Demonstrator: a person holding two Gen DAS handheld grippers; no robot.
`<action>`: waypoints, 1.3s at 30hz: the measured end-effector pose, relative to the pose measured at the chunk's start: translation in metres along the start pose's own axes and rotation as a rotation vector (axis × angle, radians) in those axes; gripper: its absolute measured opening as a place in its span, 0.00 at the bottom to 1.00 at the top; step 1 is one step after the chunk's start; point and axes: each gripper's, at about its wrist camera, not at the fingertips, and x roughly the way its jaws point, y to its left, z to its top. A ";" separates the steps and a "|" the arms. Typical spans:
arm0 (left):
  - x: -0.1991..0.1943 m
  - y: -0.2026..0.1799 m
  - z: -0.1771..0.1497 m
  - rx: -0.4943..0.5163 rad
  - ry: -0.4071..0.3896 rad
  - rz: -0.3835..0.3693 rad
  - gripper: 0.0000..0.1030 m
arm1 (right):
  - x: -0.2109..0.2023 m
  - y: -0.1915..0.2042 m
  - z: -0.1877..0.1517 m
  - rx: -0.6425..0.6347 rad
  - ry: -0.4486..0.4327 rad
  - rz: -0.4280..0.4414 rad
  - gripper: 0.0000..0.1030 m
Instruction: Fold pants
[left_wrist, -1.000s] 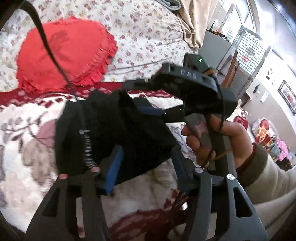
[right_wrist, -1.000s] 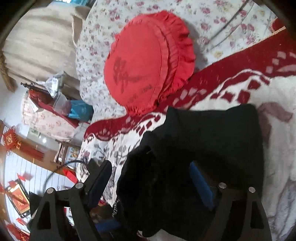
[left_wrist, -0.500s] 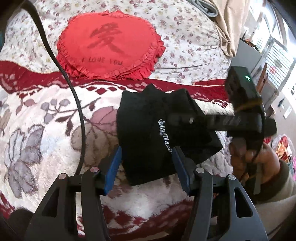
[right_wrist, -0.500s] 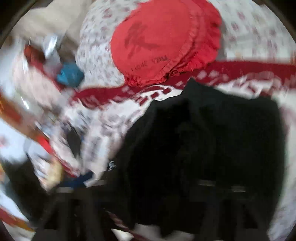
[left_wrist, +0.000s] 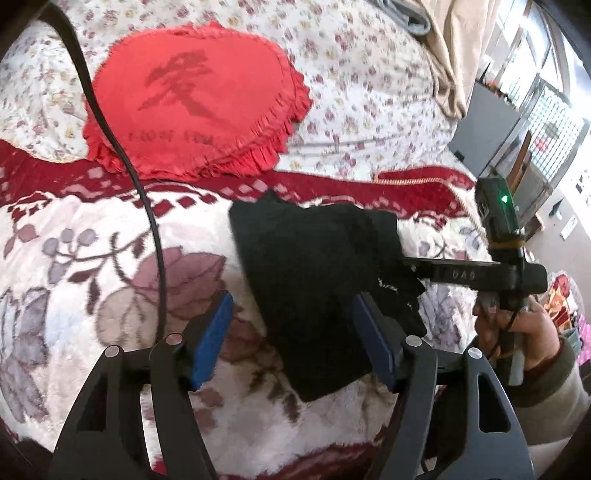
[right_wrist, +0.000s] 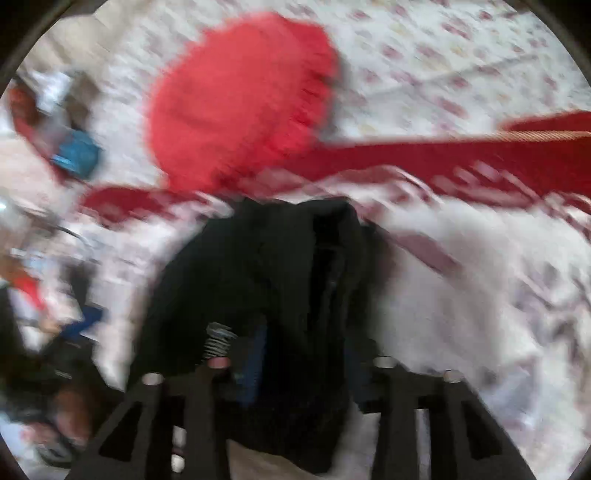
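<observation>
The pants (left_wrist: 314, 280) lie on the bed (left_wrist: 74, 258) as a compact black bundle, so the folding looks close to done; the step in hand seems to be the final tidy of the last fold.

The left claw (left_wrist: 291, 332) stands wide open and holds nothing. The bundle sits just ahead of it, its near corner reaching in between the blue pads (left_wrist: 210, 332), though I cannot tell if cloth touches the right-hand one. The right claw (right_wrist: 299, 354) comes in from the far right side of the bundle; its view is badly blurred, and cloth seems to sit between its fingers, but whether it is clamped I cannot tell.

The bundle's long axis runs from near the left claw away and slightly left, its far end pointing toward the red cushion (left_wrist: 195, 99), which lies well beyond it.

Next, judging by this, the right claw should let go and draw clear without dragging the top layer open, then the edges can be pressed flat
</observation>
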 end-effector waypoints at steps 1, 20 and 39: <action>0.004 -0.003 0.002 0.008 0.011 -0.001 0.66 | -0.008 -0.008 -0.002 0.012 -0.027 -0.003 0.40; 0.086 -0.019 0.032 0.016 0.118 0.175 0.68 | 0.027 0.008 0.044 -0.028 -0.062 0.052 0.33; 0.056 -0.031 0.017 0.023 0.080 0.206 0.74 | -0.022 0.038 -0.004 -0.117 -0.087 0.082 0.35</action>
